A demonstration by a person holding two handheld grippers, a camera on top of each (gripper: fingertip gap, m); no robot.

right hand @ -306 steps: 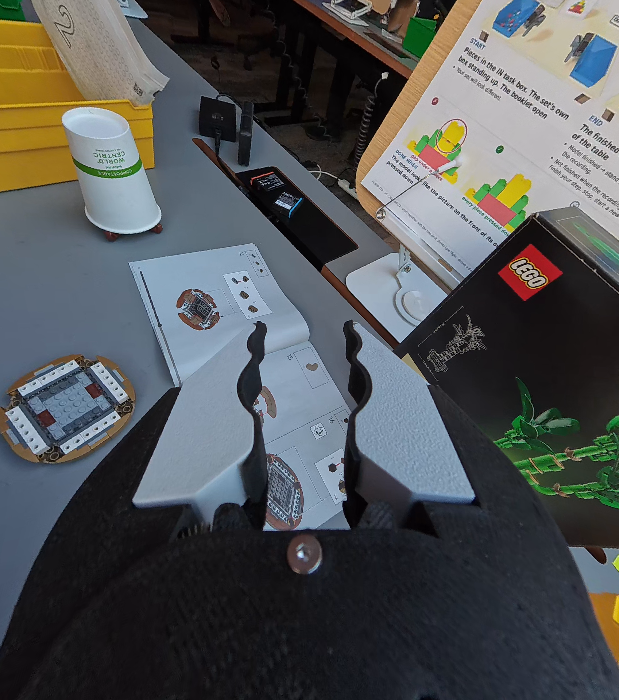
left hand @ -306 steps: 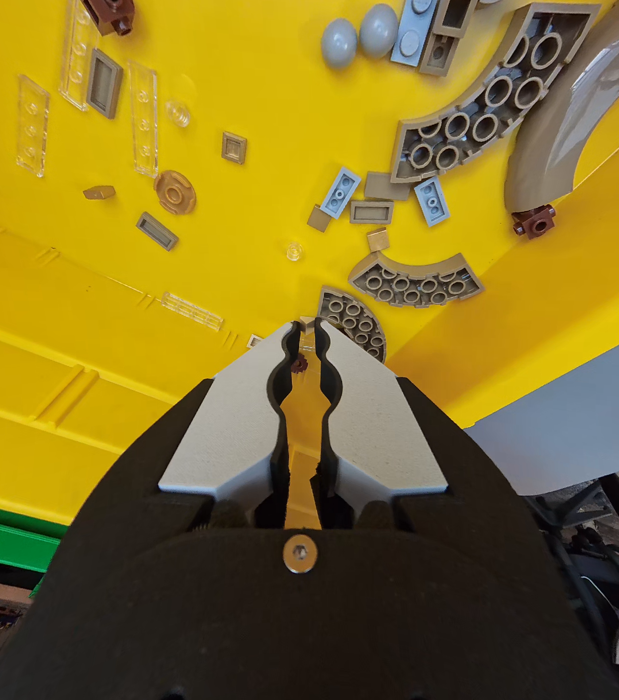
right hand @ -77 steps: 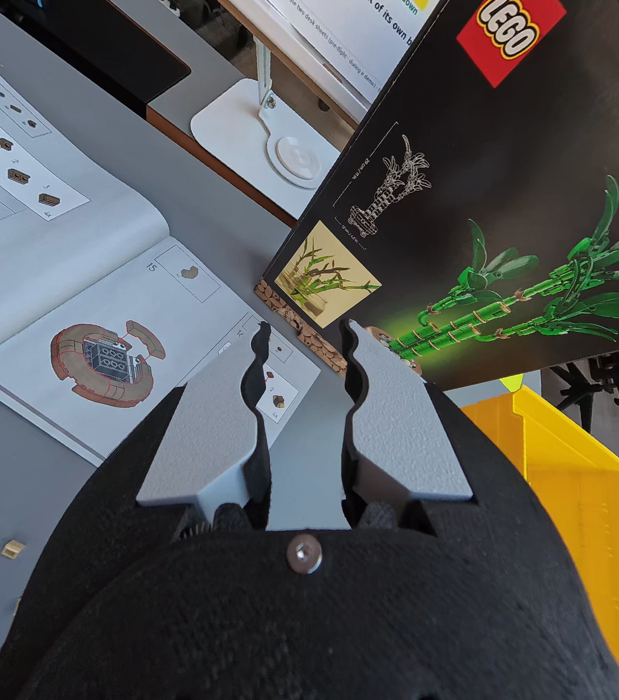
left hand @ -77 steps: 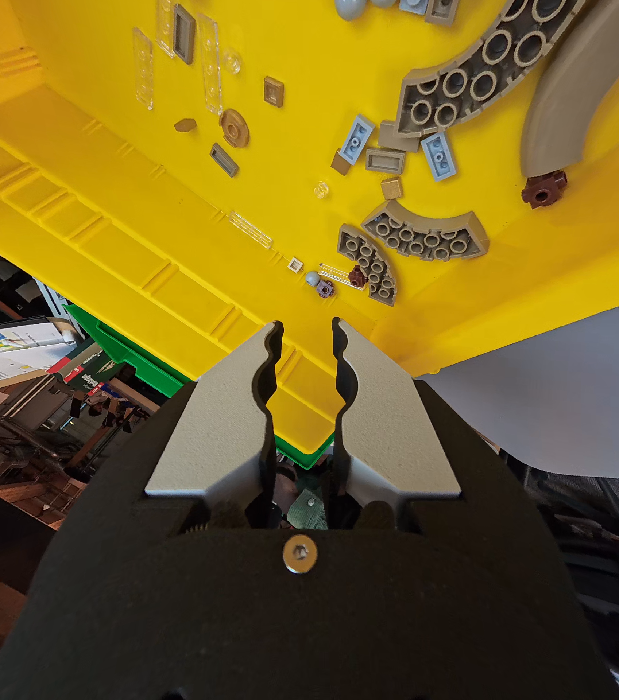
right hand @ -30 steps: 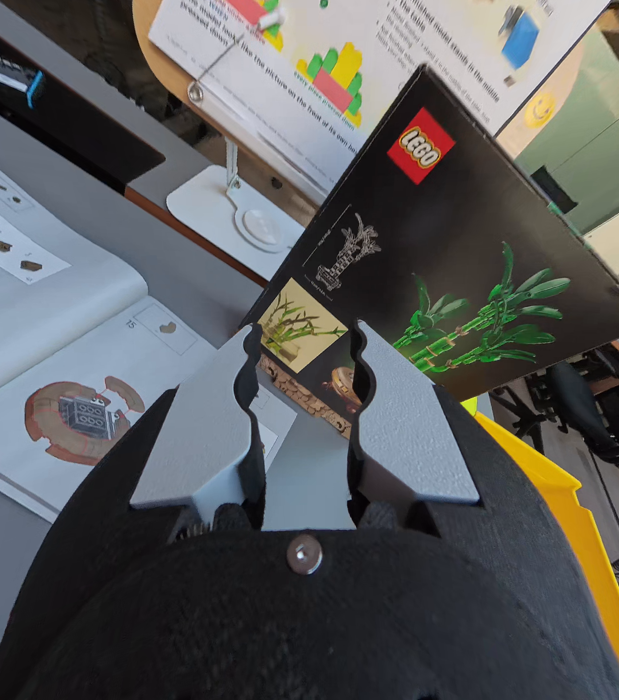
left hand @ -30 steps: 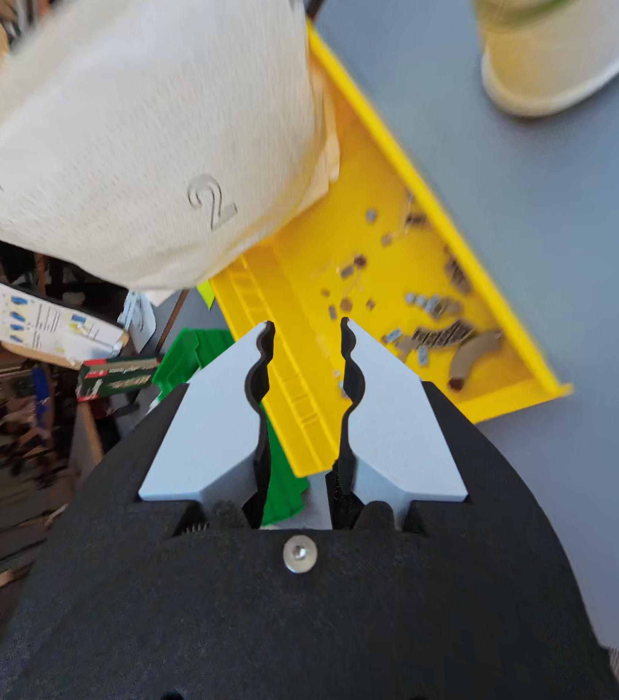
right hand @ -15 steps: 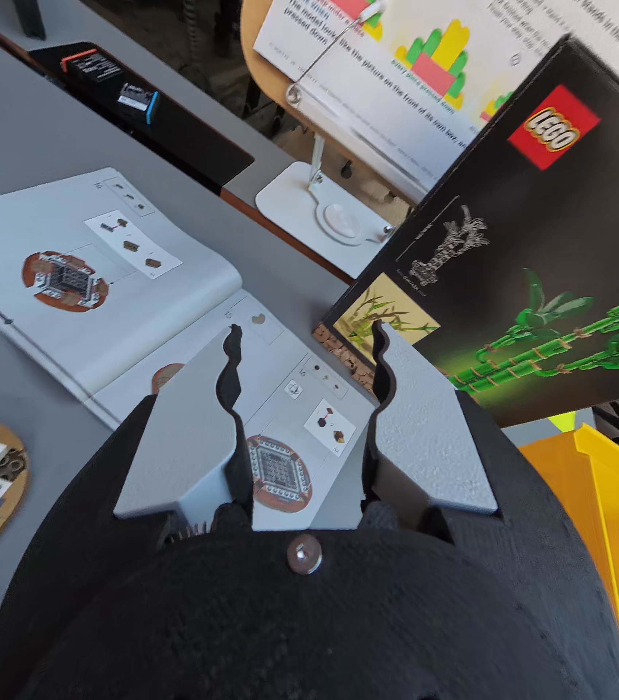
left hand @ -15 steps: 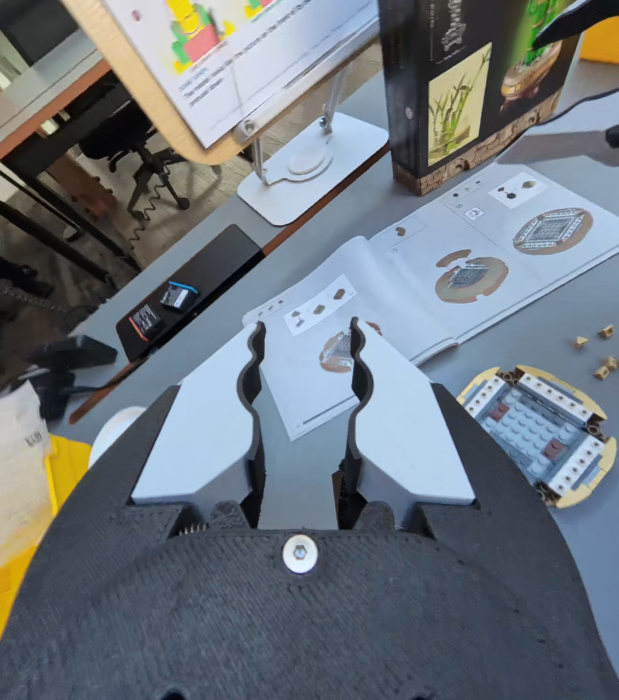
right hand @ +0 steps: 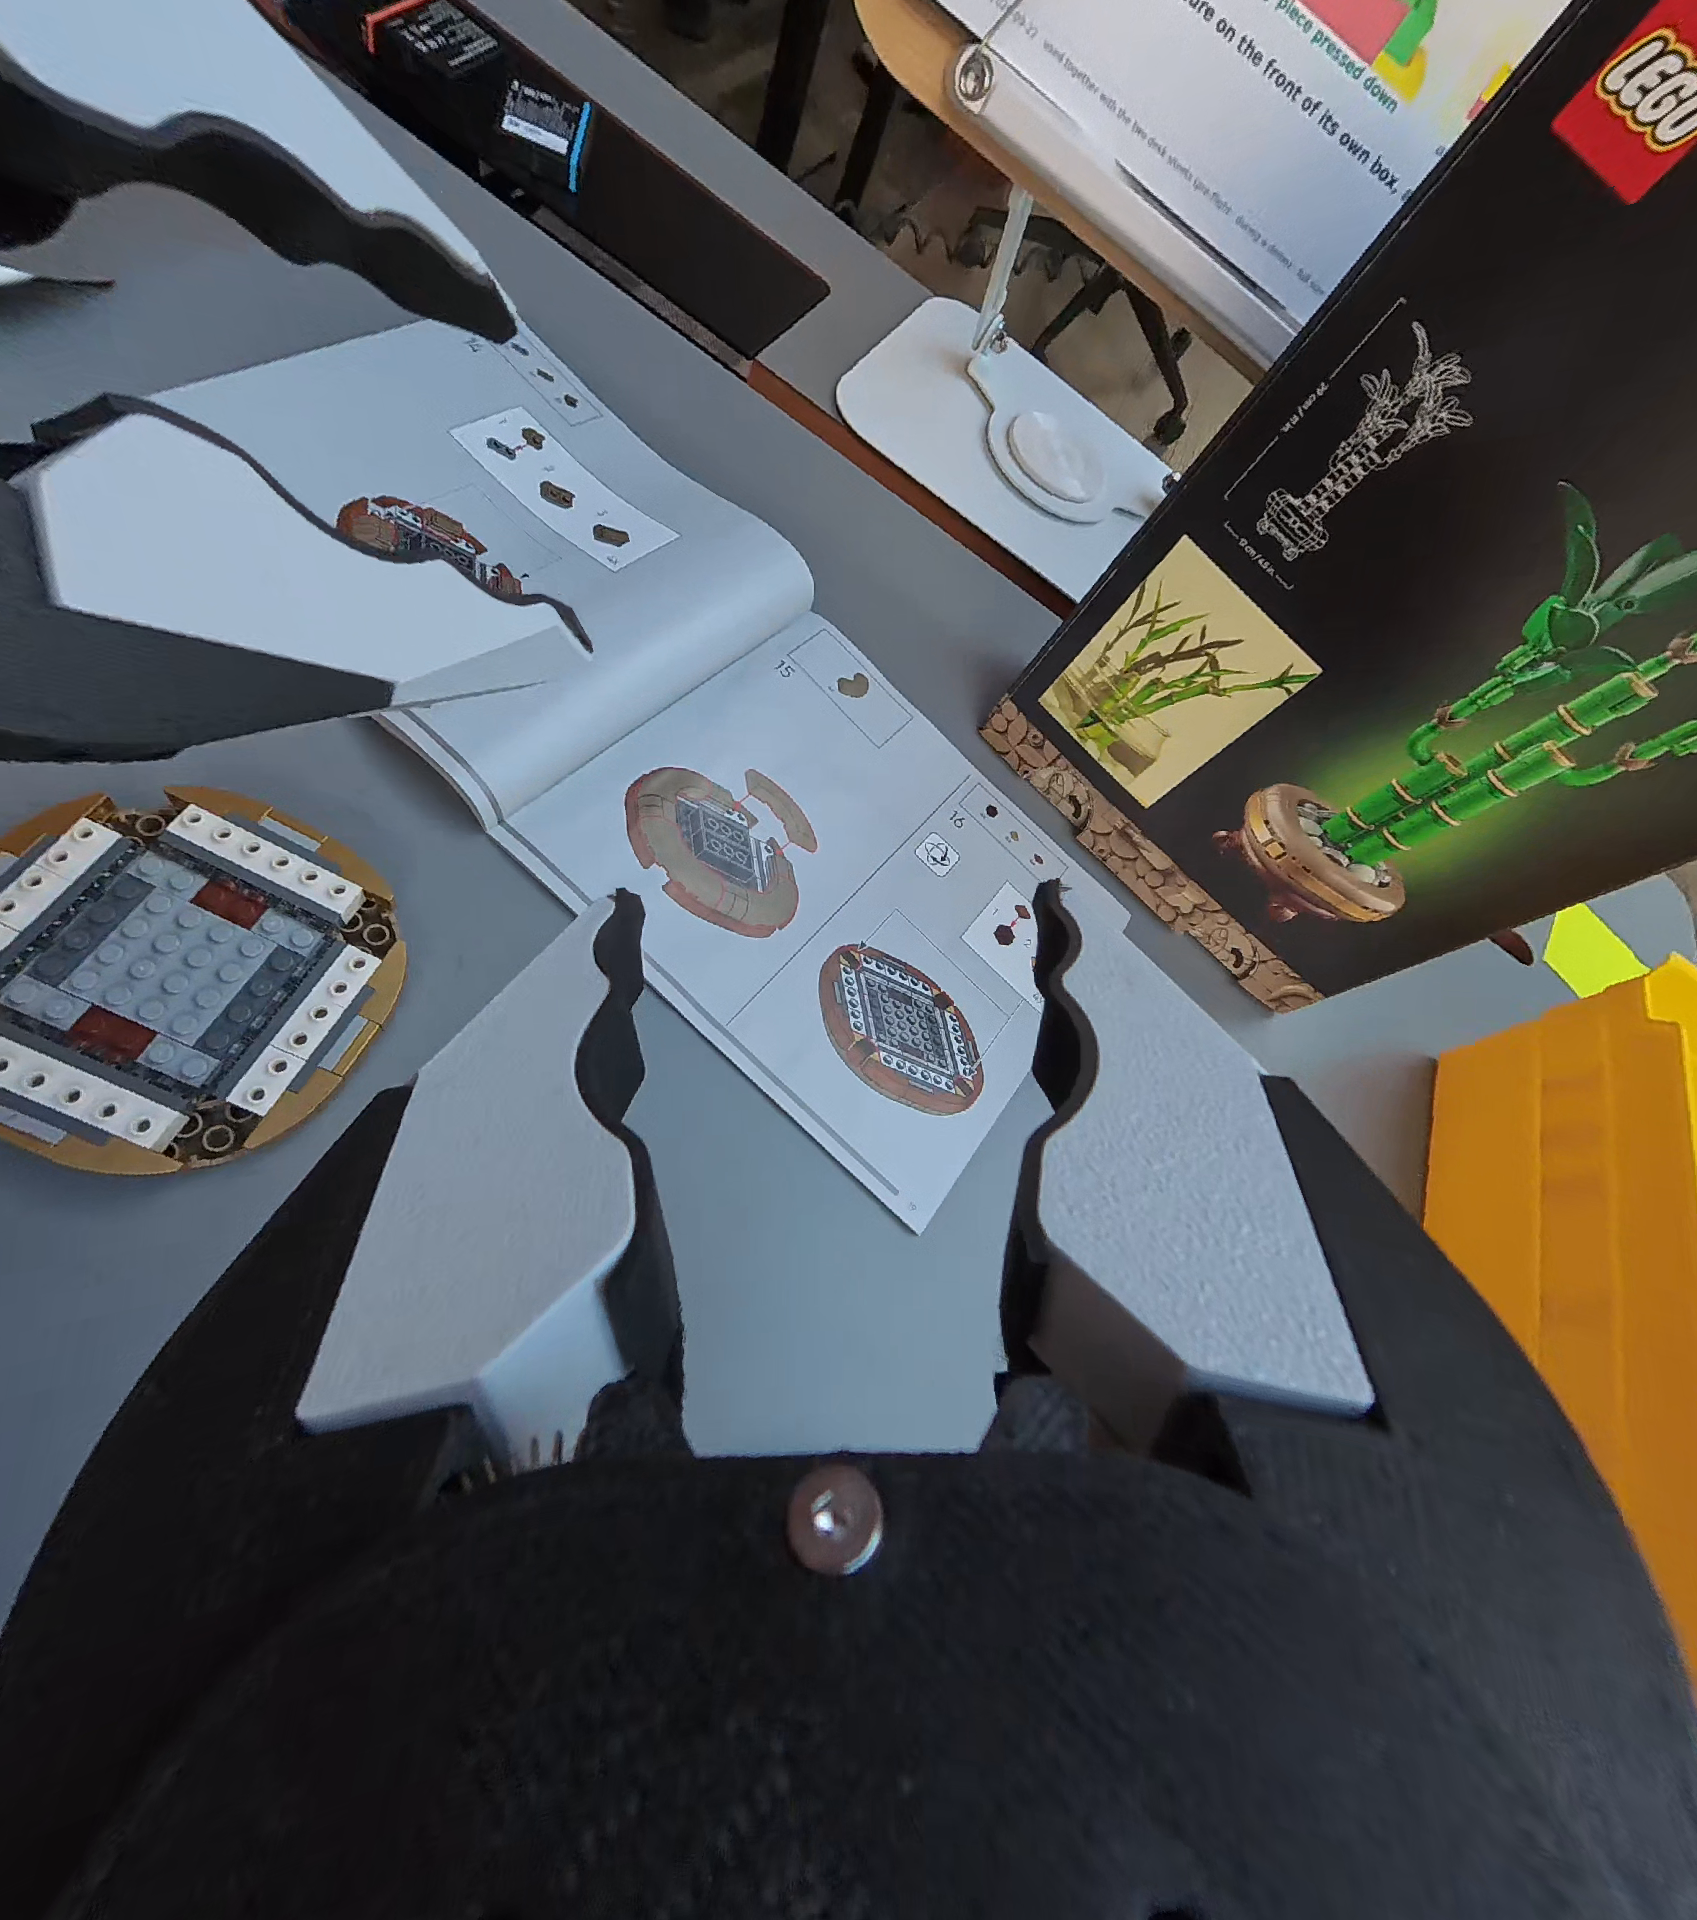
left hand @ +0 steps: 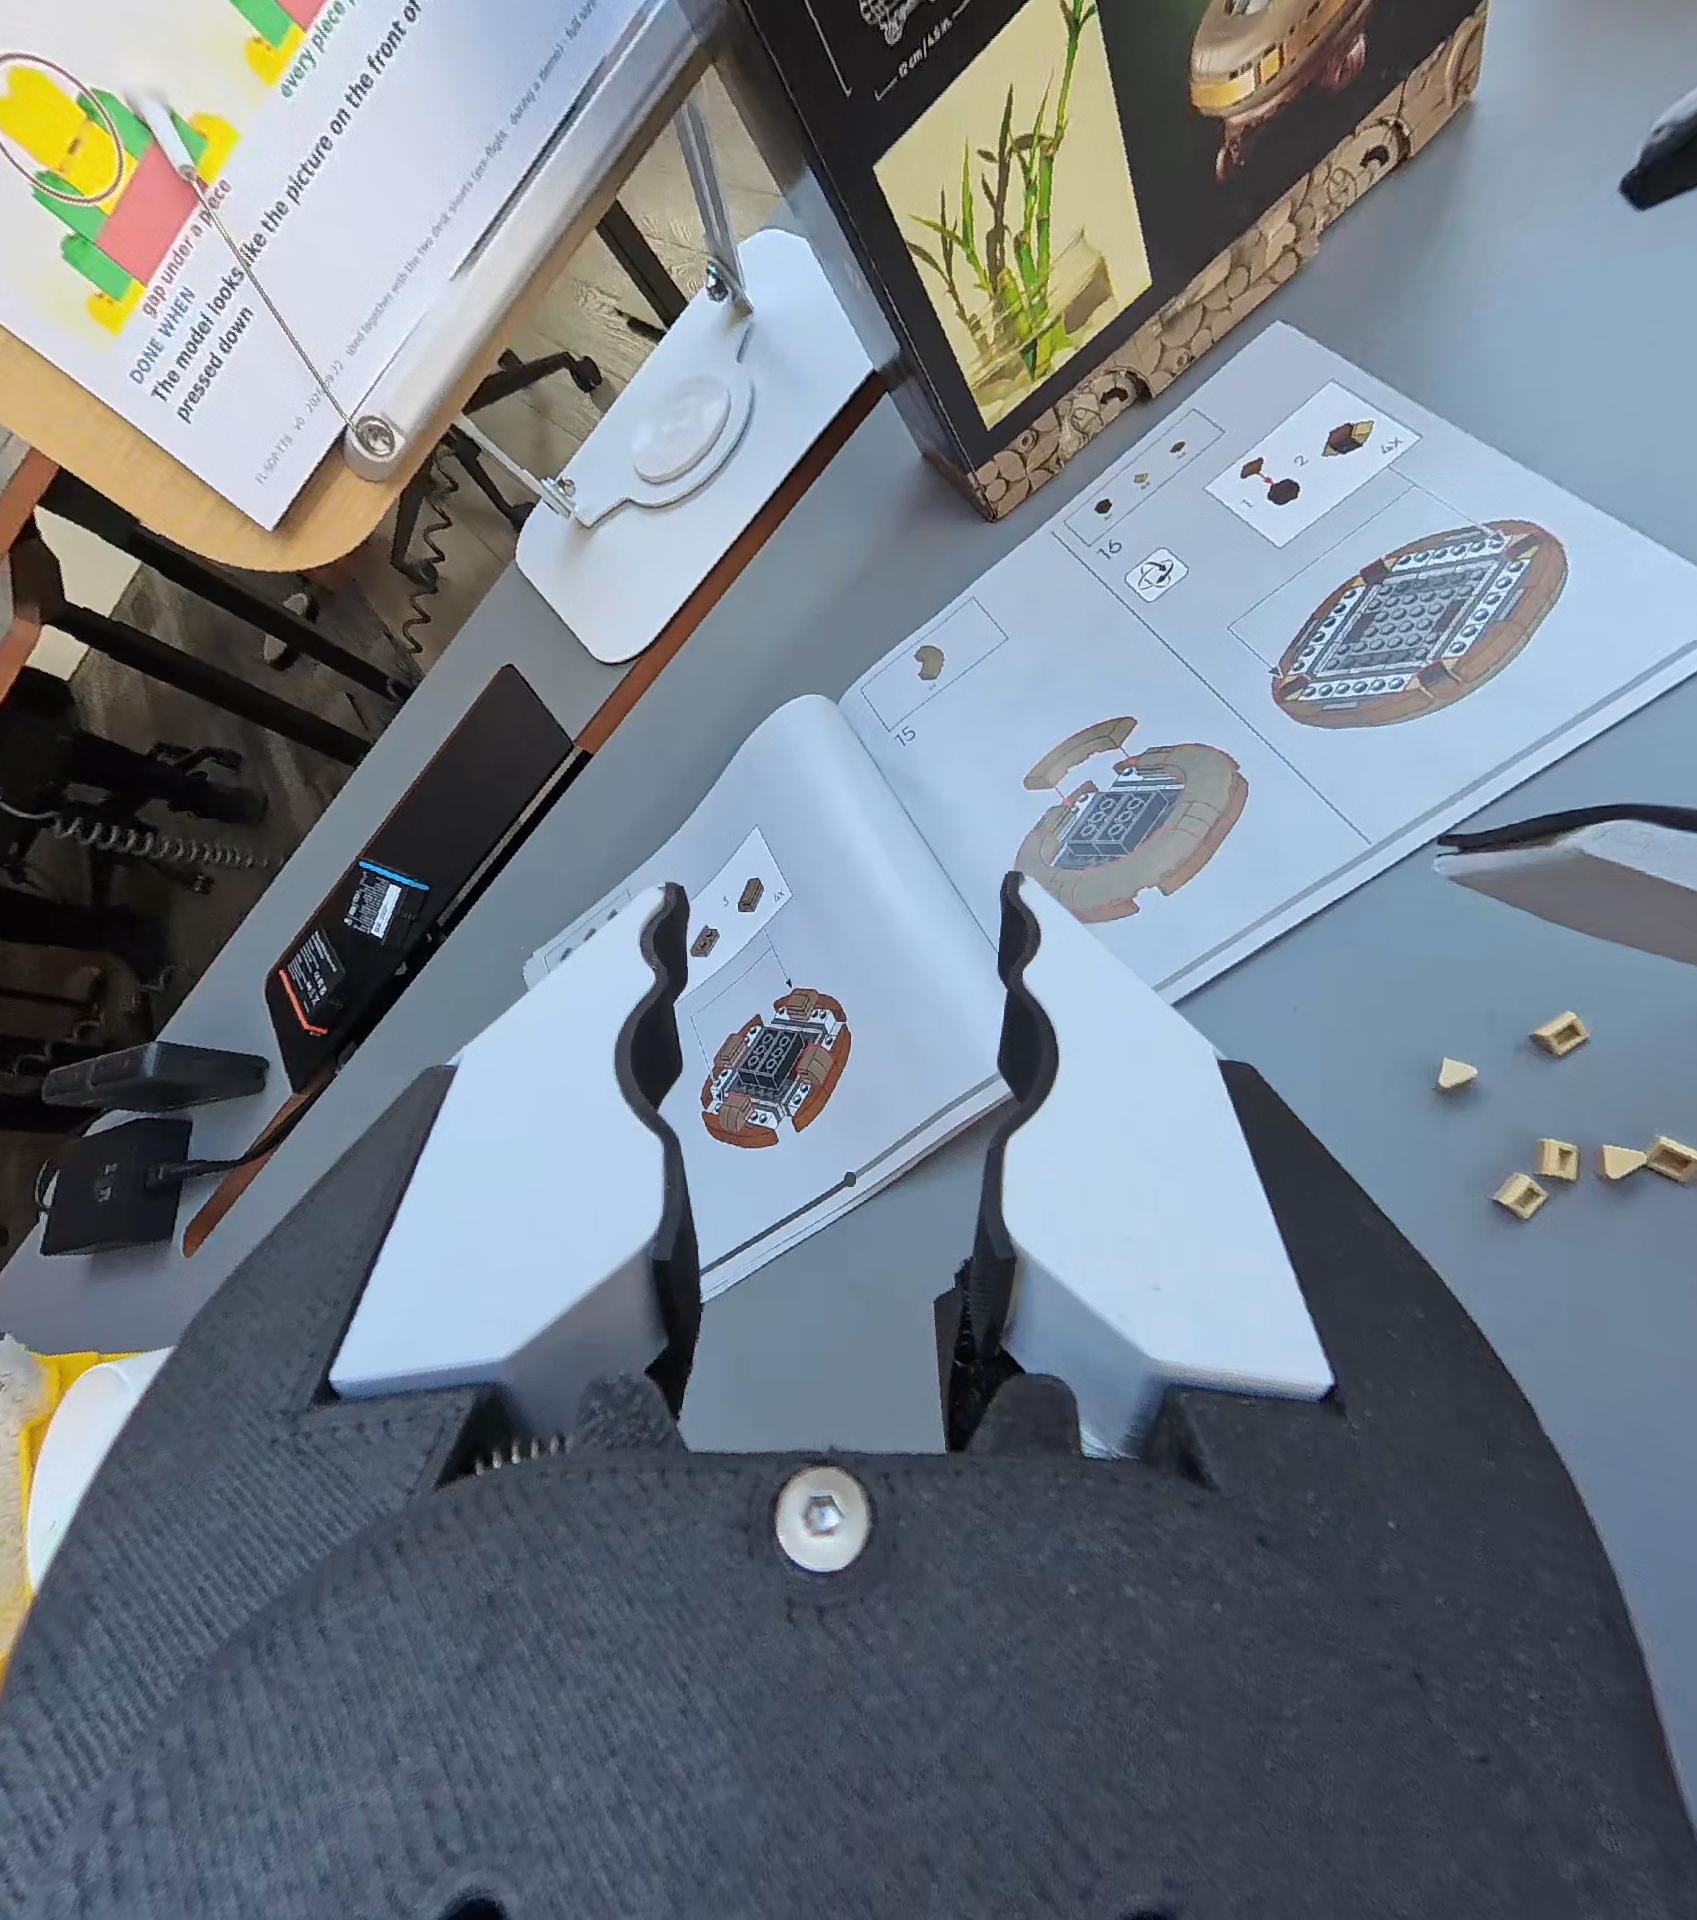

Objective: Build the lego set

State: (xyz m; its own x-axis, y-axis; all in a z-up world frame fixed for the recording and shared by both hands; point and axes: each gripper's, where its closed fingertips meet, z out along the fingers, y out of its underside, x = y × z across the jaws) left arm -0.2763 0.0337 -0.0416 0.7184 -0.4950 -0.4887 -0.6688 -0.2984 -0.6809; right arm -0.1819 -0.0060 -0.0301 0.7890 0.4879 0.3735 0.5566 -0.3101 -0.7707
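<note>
Both the left tool and right tool gape empty above the booklet, round base left of the right one.

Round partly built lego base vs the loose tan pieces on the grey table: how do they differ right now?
The round partly built lego base is one joined assembly of tan, white, grey and dark red parts; the loose tan pieces are separate and single-coloured. The base lies flat with studs up; the pieces are scattered at mixed angles, some showing hollow undersides. The base is far larger than any one piece. Both rest on the grey table, untouched by either gripper.
</note>
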